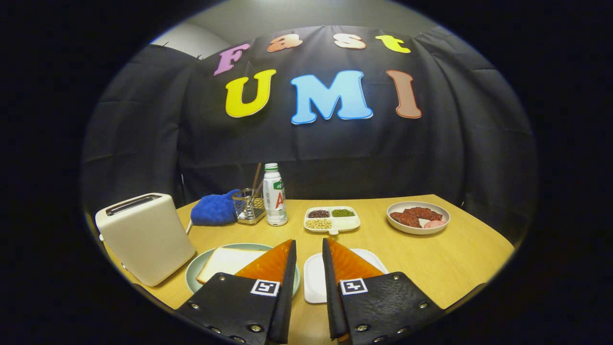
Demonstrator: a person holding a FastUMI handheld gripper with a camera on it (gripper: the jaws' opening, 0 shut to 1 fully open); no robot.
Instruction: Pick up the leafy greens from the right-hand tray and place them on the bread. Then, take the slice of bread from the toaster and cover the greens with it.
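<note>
A slice of white bread lies on a pale green plate, just left of my fingers and partly under the left one. A white tray sits just ahead and to the right, much of it hidden by my right finger. The cream toaster stands on the table's left side, its slot facing up; what is inside the slot I cannot tell. My gripper hovers above the table between plate and tray, open, with nothing between its fingers.
Behind the plate stand a blue mitt, a wire holder and a white bottle. A divided dish of beans and a plate of meat sit farther back right. The table's right edge curves round.
</note>
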